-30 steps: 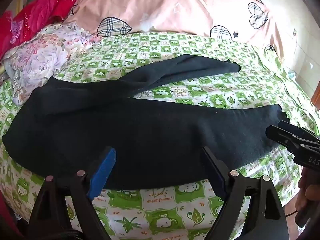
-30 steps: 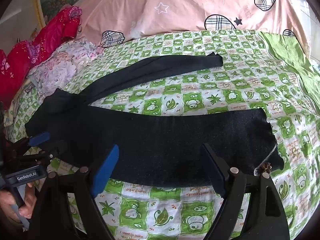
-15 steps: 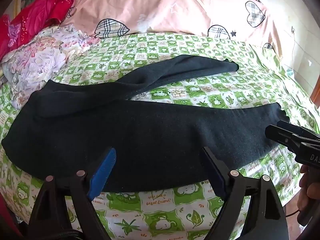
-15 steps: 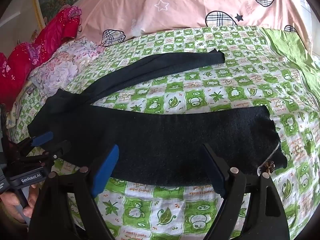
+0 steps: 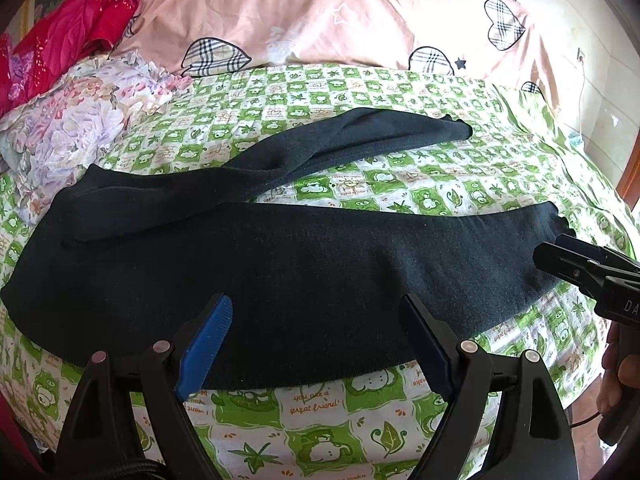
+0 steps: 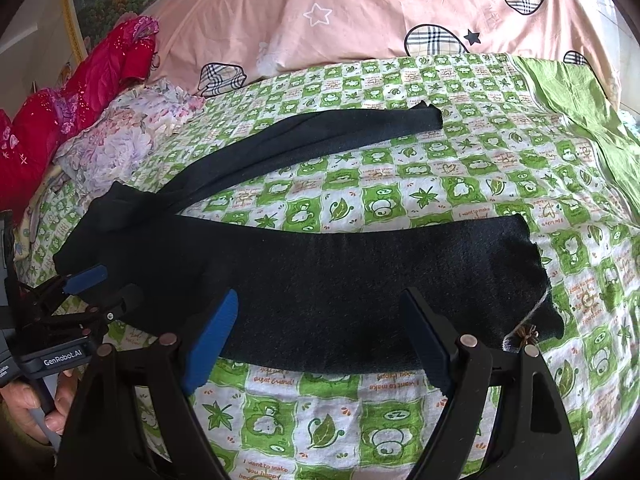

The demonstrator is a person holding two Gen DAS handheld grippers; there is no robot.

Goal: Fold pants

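Note:
Black pants (image 5: 280, 264) lie flat on the bed, waist to the left, two legs spread to the right; they also show in the right wrist view (image 6: 340, 280). The far leg (image 5: 360, 140) angles away from the near one. My left gripper (image 5: 320, 344) is open and empty above the near edge of the pants, towards the waist. My right gripper (image 6: 320, 340) is open and empty above the near leg, close to its cuff (image 6: 536, 280). Each gripper shows in the other's view, the right one (image 5: 560, 260) by the cuff and the left one (image 6: 92, 284) by the waist.
The bed has a green-and-white checked sheet (image 5: 320, 408). A pink quilt with plaid hearts (image 5: 320, 16) lies at the back. A floral cloth (image 5: 68, 120) and red fabric (image 5: 68, 28) lie at the left. A plain green cloth (image 6: 580, 104) is at the right.
Both grippers have shifted slightly, a little farther from the pants' near edge. The pants have not moved.

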